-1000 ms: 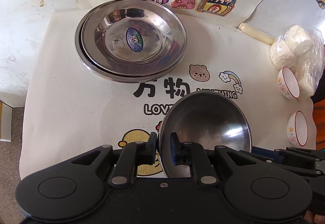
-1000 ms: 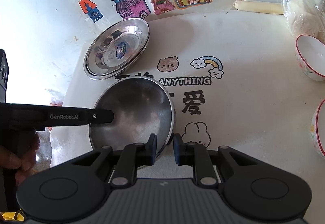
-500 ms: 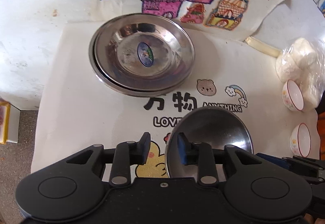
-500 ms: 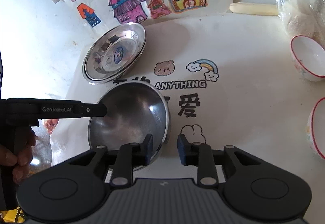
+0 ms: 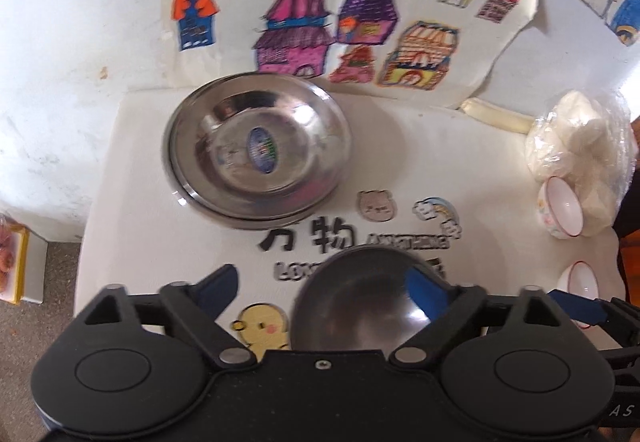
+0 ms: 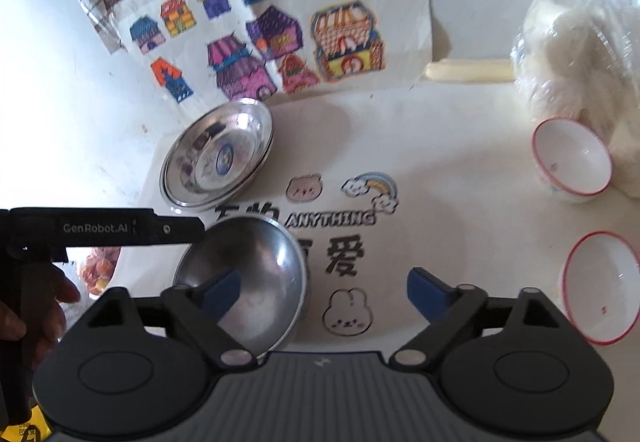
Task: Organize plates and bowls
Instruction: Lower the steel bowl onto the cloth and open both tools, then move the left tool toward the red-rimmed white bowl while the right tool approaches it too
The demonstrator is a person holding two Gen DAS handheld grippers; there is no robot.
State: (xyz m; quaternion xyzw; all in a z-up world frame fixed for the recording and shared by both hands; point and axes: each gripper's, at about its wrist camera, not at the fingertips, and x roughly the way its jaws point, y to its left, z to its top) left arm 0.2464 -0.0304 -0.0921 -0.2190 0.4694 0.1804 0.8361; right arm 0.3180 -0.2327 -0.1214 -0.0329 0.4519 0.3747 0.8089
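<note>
A steel bowl [image 5: 360, 306] rests on the white mat [image 5: 160, 242] near its front edge; it also shows in the right wrist view [image 6: 248, 282]. My left gripper [image 5: 326, 288] is open above it, fingers spread either side. My right gripper [image 6: 324, 288] is open just right of the bowl. Stacked steel plates [image 5: 260, 153] lie at the mat's far left, also in the right wrist view [image 6: 218, 157]. Two white red-rimmed bowls [image 6: 572, 161] [image 6: 600, 286] sit at the right, the far one tilted against the bag.
A clear bag of white lumps [image 6: 580, 53] stands at the far right. Paper sheets with coloured house drawings [image 5: 340, 1] lie beyond the mat. A pale stick [image 6: 468, 71] lies by the bag. The table edge drops off at the left [image 5: 44, 250].
Both grippers opened and let go of the steel bowl's rim, then drew back and up. The bowl now lies on the mat.
</note>
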